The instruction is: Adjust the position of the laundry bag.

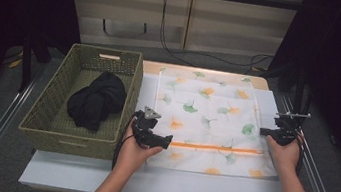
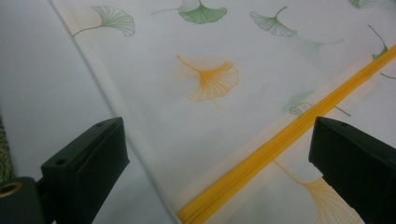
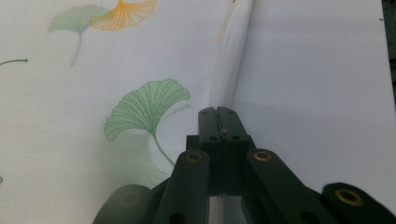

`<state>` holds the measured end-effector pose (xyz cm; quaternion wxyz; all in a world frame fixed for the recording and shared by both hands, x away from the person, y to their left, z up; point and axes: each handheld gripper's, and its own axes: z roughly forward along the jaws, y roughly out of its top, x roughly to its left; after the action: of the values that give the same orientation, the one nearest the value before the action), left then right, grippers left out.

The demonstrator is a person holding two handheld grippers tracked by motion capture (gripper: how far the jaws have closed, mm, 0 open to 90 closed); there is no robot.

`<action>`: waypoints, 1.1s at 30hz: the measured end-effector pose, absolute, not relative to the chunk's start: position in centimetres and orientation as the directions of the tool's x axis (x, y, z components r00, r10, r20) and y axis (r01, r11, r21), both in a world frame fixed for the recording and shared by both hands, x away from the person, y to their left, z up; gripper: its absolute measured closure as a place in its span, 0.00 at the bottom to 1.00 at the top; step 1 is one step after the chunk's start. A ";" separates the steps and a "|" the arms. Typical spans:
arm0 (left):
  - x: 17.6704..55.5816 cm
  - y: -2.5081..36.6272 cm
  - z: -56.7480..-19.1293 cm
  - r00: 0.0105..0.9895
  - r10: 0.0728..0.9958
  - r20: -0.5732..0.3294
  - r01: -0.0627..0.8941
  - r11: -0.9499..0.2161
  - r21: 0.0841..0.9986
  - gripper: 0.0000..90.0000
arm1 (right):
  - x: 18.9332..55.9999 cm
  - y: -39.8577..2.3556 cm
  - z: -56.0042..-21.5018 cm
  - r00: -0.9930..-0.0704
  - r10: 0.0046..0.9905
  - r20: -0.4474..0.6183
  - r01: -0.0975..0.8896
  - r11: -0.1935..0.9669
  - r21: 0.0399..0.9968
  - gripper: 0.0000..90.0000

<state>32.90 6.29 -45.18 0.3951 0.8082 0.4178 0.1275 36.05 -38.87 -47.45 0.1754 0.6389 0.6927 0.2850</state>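
The right gripper's [image 3: 218, 112] two black jaws were pressed flat together, clenched with no gap between them, their tips at the raised right edge of the leaf-printed cloth bag [image 1: 210, 119]; whether a fold of that edge was pinched between them I could not tell. The left gripper's [image 2: 217, 154] jaws stood wide apart, released and holding nothing, one over the bare white board [image 1: 156, 185] at the bag's left edge and the other over the cloth, with the near end of the orange zipper [image 2: 280, 142] lying between them. The left gripper view showed the zipper's ribbed tape up close, running away to the far right, plus orange and green fan-shaped leaves; the right gripper view showed one large green leaf just left of the closed tips and the rolled seam of the bag. The high view gave the layout: one bag spread flat across the middle of the board, its single zipper running left to right near the near edge, one hand and gripper at each end of it. To the left, touching the board, stood one woven basket [image 1: 50, 109] holding one bundle of black cloth [image 1: 96, 99]. Two grippers, two hands, and one of everything else.
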 end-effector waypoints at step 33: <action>32.9 6.1 -45.4 0.627 0.770 -0.114 0.576 -0.361 0.734 0.05 | 34.8 -41.0 -47.3 -0.047 0.991 0.123 0.785 -0.039 0.618 0.84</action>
<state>32.89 6.09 -45.36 0.3863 0.8152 0.4128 0.1259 34.78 -41.00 -47.31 0.1852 0.6649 0.6680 0.2783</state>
